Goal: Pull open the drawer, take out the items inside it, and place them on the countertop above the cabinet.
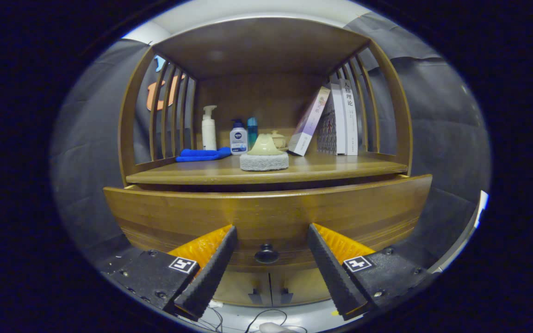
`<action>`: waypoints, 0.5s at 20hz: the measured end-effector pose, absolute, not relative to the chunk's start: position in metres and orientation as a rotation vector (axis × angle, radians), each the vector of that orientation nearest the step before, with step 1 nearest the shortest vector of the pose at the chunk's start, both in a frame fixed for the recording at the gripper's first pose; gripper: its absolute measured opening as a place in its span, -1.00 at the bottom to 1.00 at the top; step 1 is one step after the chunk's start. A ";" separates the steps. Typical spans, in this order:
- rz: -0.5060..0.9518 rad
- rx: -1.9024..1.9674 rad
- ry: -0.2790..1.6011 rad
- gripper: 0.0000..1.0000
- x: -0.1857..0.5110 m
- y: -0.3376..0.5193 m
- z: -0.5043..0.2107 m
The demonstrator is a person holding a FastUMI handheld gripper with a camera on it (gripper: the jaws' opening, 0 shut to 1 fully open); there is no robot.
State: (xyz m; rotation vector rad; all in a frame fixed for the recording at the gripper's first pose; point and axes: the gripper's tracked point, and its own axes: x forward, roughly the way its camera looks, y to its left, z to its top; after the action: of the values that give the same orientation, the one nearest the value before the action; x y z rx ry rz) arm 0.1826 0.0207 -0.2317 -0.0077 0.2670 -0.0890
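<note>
Wooden cabinet faced gripper; drawer pulled out, knob between spread fingers, untouched. Countertop above held sponge, blue cloth, bottles, books at back.

There is just the one camera, riding on the gripper and looking forward along its two fingers, which rise from below and stand spread apart. It faces the wooden cabinet squarely from the front, at about the height of the drawer front, so the countertop is seen almost edge-on and the underside of the top board shows above. It sits close: the drawer front fills the width between and beyond the fingers, and the drawer knob lies just ahead between them. The wide lens bows the boards and takes in the booth's dark cloth wall on both sides.
</note>
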 end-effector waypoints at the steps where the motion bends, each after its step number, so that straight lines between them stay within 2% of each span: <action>1: -0.089 -0.014 0.268 1.00 0.188 0.020 -0.232; 10: -0.091 -0.011 0.300 1.00 0.223 0.019 -0.239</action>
State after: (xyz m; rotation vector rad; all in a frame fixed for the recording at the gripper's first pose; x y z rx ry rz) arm 0.2229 0.0193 -0.2395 -0.0106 0.2998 -0.0906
